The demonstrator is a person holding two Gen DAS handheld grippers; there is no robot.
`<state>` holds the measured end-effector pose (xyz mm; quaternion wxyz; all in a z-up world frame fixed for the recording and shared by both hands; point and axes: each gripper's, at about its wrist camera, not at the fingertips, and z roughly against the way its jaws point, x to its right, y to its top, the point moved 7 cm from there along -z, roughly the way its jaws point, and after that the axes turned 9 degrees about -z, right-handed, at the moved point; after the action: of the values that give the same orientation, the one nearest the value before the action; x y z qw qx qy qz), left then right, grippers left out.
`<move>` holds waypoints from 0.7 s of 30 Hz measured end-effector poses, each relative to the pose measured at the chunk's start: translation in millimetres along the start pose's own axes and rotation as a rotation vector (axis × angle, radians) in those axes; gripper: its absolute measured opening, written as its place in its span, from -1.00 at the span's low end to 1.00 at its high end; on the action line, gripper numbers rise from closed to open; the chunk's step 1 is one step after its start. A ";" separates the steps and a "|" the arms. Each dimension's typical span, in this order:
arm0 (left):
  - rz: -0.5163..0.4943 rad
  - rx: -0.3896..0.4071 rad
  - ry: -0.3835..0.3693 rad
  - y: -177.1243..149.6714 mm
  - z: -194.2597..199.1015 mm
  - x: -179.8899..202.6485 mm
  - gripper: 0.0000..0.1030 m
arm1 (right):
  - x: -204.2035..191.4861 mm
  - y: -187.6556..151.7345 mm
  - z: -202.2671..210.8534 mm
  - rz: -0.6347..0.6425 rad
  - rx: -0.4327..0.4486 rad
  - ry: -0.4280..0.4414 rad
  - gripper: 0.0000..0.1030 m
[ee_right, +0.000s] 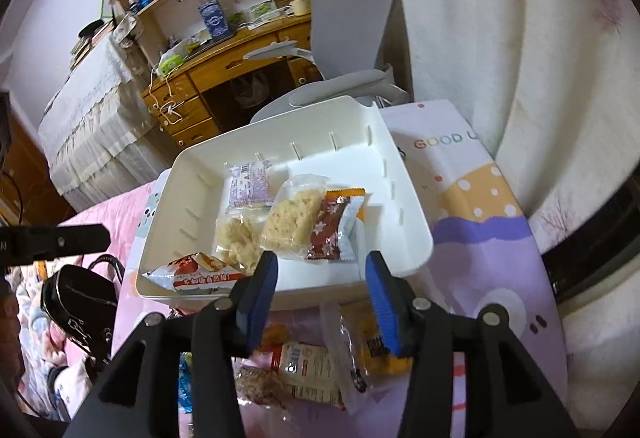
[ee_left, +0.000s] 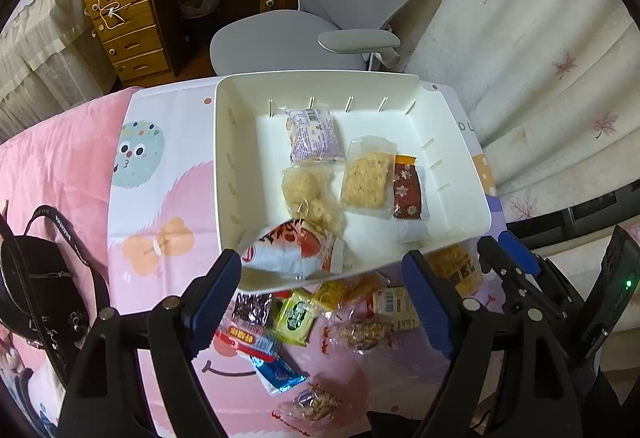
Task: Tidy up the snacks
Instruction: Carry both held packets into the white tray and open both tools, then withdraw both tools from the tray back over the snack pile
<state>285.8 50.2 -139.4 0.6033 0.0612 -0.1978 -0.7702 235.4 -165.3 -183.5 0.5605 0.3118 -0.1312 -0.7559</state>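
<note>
Five snack packets lie in the bin (ee_left: 452, 222), one packet (ee_left: 294, 252) at its near rim. Loose snacks (ee_left: 316, 322) sit before it on the bed (ee_left: 60, 166); bag (ee_left: 36, 278) left, chair (ee_left: 320, 10) behind.

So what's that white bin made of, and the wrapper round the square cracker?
The bin looks like moulded plastic: smooth, semi-matt off-white walls with rounded corners and moulded slots. The cracker wrapper seems thin clear plastic film: the cracker shows through it, and it glints and crinkles at the edges.
</note>
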 end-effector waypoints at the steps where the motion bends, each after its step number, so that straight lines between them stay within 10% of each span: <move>1: 0.001 0.001 0.000 -1.5 1.7 0.1 0.58 | 2.7 -1.3 3.0 -0.014 -0.003 -0.001 -0.06; 21: 0.097 -0.033 0.032 -106.1 31.8 -9.4 0.61 | 51.7 -75.0 28.2 -0.281 -0.207 0.009 0.36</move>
<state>181.7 87.1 -151.8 0.6439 0.0541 -0.1783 -0.7421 151.4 -192.3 -219.5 0.4789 0.2709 -0.0054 -0.8350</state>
